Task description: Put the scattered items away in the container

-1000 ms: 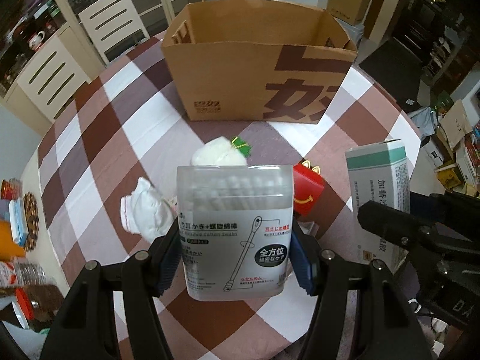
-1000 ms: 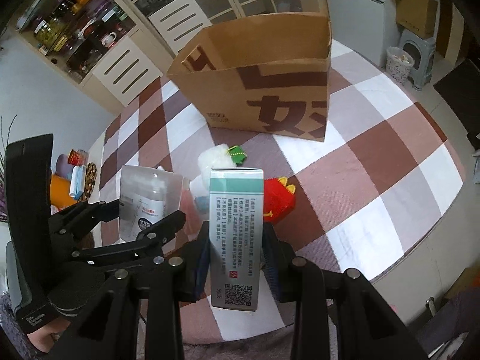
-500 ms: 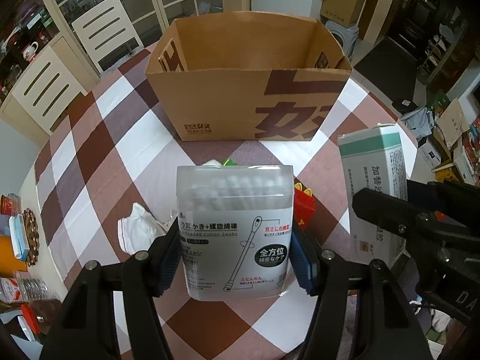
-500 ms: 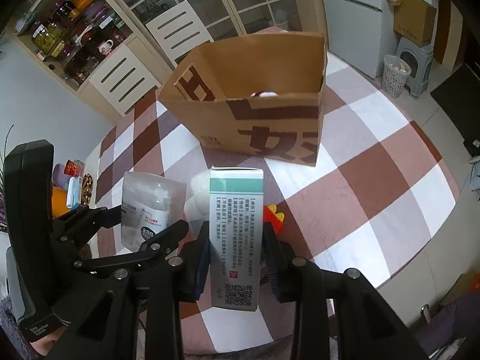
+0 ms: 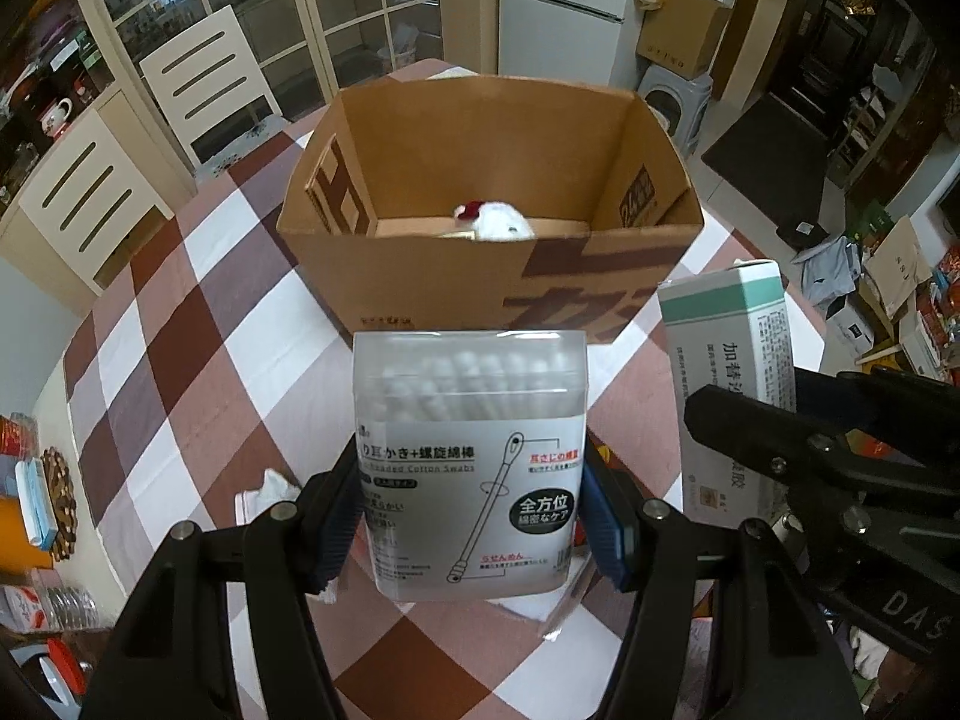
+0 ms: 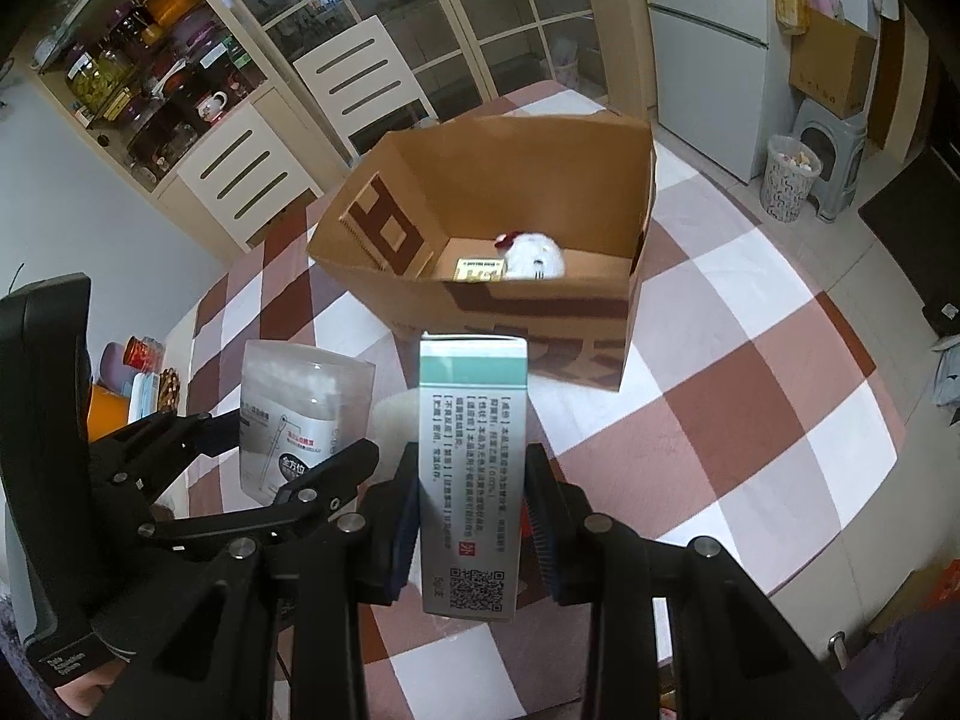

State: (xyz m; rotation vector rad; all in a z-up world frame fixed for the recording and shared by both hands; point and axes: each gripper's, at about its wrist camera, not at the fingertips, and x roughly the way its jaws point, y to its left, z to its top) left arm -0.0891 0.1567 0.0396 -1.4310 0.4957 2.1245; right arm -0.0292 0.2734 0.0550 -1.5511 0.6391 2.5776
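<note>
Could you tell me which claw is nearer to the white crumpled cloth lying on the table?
Left. The left claw, gripping the cotton swab box, sits right beside the white cloth; the right claw, holding the green-topped carton, is farther off.

The clear cotton swab box (image 5: pixel 469 468) carries "Cotton Swabs" in grey Latin letters under a line of Japanese print, and a black oval reading "全方位". The white-and-green carton (image 6: pixel 471 474) bears columns of small Chinese print and a QR code. The cardboard box (image 5: pixel 456 285) shows large brown characters, cut off.
</note>
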